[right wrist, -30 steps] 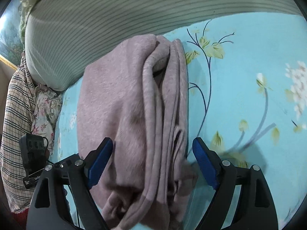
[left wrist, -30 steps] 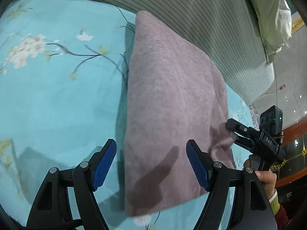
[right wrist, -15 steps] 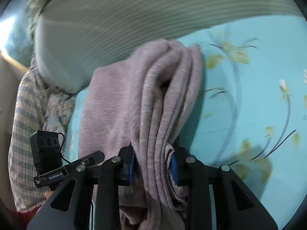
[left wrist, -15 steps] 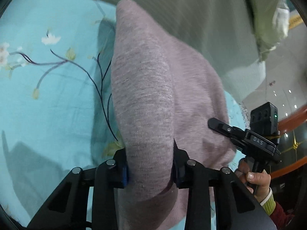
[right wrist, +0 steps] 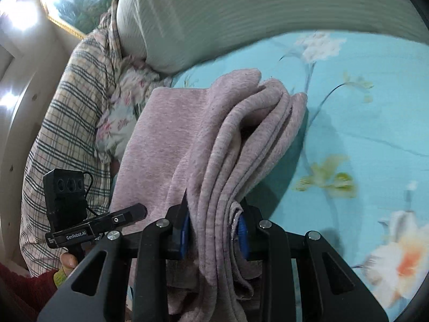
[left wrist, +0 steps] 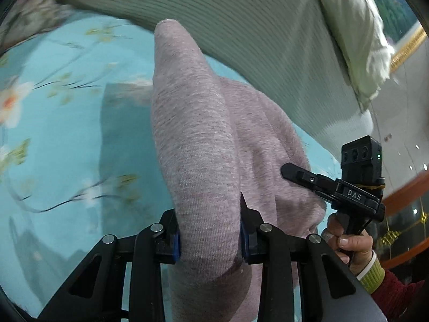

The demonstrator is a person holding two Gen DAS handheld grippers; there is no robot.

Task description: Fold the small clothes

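Observation:
A folded pink-mauve knit garment [left wrist: 198,139] is held up off the turquoise floral bedsheet [left wrist: 59,139]. My left gripper [left wrist: 209,233] is shut on its smooth folded edge. My right gripper [right wrist: 214,228] is shut on the opposite side, where several stacked layers [right wrist: 241,145] show. In the left wrist view the right gripper [left wrist: 292,170] shows at the garment's far right side. In the right wrist view the left gripper [right wrist: 136,212] shows at the left. The garment's underside is hidden.
A green-grey striped pillow [left wrist: 241,32] lies across the back of the bed, with a pale green pillow [left wrist: 356,32] behind. A plaid cloth [right wrist: 67,123] and a floral cloth [right wrist: 120,118] lie at the bed's side. The sheet [right wrist: 362,134] extends to the right.
Both grippers were open around the garment lying flat on the bed. They closed on its two sides and have lifted it off the sheet.

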